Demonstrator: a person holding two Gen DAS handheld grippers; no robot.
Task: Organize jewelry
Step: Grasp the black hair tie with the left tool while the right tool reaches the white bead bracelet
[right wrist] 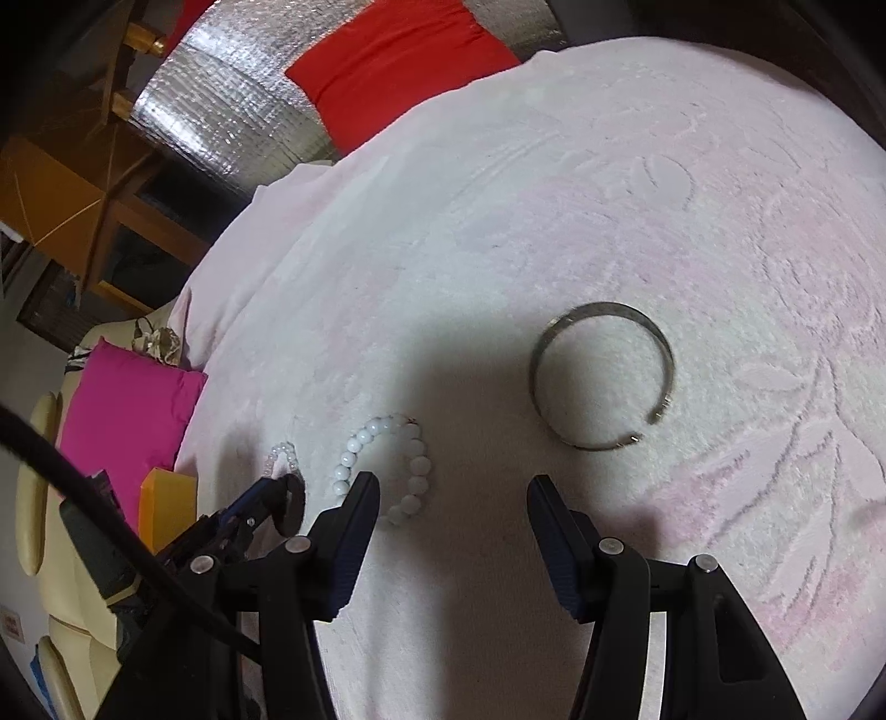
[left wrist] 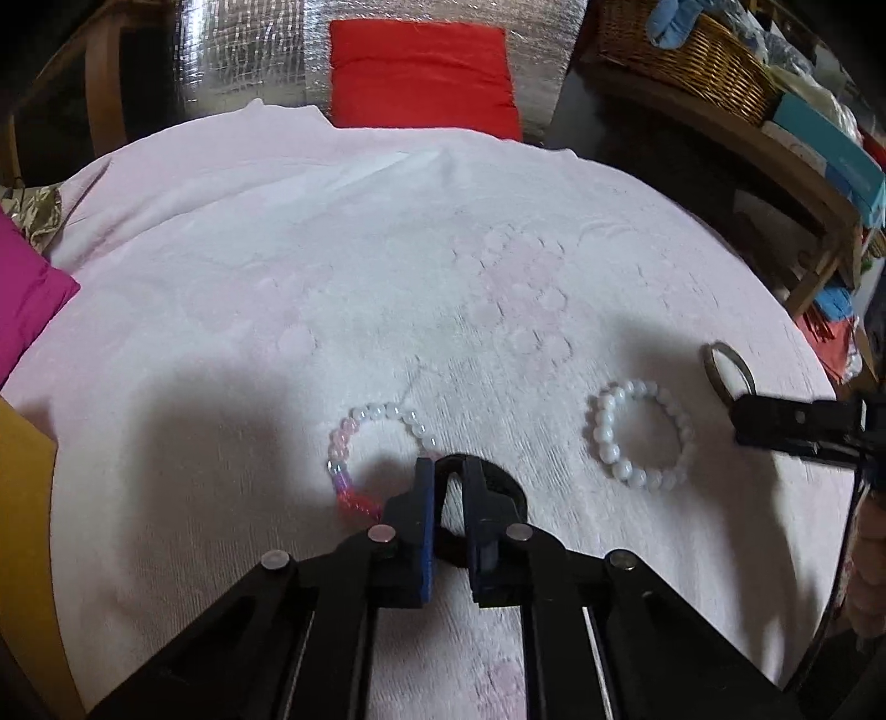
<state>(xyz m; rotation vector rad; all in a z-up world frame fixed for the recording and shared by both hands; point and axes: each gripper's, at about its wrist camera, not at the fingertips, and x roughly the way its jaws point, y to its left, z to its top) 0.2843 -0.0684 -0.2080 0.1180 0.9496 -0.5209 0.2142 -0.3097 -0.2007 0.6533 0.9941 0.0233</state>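
Observation:
My left gripper [left wrist: 448, 471] is shut on a black ring-shaped bangle [left wrist: 501, 482], held just above the pink cloth [left wrist: 387, 266]. A pink-and-clear bead bracelet [left wrist: 376, 454] lies right beside its left finger. A white bead bracelet [left wrist: 639, 440] lies to the right, and also shows in the right wrist view [right wrist: 387, 471]. A silver open cuff bangle [right wrist: 601, 374] lies on the cloth ahead of my right gripper [right wrist: 454, 490], which is open and empty. The cuff bangle also shows in the left wrist view [left wrist: 728, 368].
A red cushion [left wrist: 423, 77] lies at the far edge and a magenta cushion [left wrist: 27, 293] at the left. A wicker basket [left wrist: 686, 52] stands on a wooden shelf at the right. A yellow box [right wrist: 166, 504] sits beside the cloth.

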